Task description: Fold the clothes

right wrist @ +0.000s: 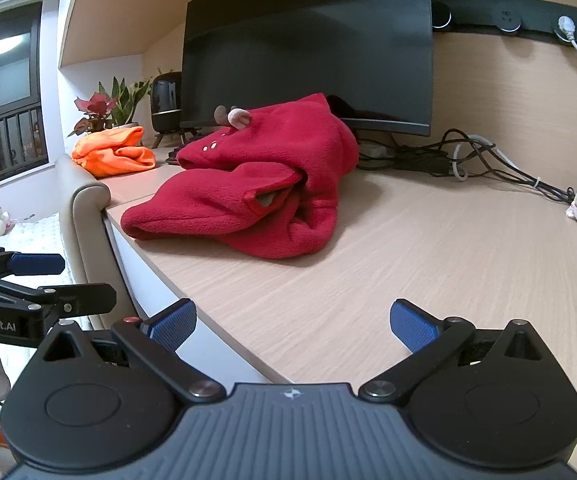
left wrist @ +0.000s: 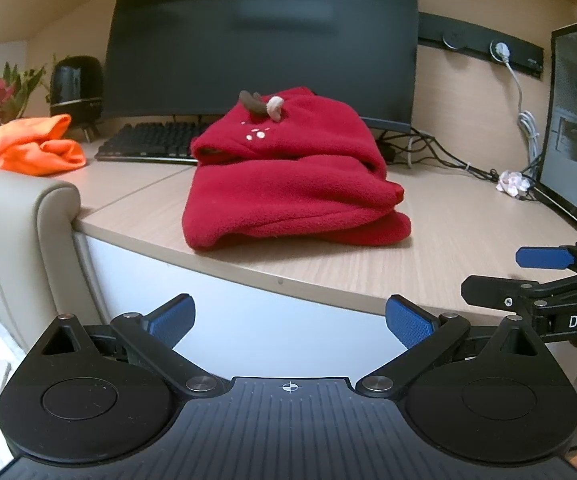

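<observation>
The red fleece garment (left wrist: 288, 176) sits folded in a soft stack on the tabletop (left wrist: 448, 240), near its front edge and in front of the dark monitor (left wrist: 264, 36). Both hand-held grippers hang back off the edge, well apart from it: the left hand-held gripper (left wrist: 290, 318) and right hand-held gripper (right wrist: 293, 322) each spread wide, holding nothing. An orange cloth (left wrist: 32, 146) lies crumpled off to the left.

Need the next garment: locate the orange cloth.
The orange cloth lies bunched at the desk's far left, beside the plant, left of the red fleece.

Both wrist views low off desk (left wrist: 448, 248) edge, facing monitor (right wrist: 308, 40), sharing red garment (left wrist: 288, 176), distance perhaps moderate.
</observation>
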The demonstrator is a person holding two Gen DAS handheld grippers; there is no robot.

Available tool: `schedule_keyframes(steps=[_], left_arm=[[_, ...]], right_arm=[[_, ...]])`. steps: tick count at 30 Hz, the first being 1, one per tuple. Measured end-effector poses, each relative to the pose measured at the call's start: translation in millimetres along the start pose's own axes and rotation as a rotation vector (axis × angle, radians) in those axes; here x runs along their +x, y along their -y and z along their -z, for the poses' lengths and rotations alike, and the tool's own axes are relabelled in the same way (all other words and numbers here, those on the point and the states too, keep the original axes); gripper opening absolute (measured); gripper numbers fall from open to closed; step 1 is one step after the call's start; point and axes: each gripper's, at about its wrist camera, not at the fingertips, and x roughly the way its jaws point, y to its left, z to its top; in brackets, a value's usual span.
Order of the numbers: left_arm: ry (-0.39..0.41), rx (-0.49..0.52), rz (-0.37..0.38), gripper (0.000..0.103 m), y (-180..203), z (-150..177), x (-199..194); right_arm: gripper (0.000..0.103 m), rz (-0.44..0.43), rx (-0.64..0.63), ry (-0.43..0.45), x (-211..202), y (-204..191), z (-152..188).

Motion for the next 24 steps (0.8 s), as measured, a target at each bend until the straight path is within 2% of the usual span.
schedule_keyframes(steps=[24], left_arm=[[-0.003, 0.004, -0.015, 0.103, -0.6, 1.2, -4.0]], right_arm=[[0.103, -0.001, -0.008, -0.020, -0.7, 0.9, 5.0]])
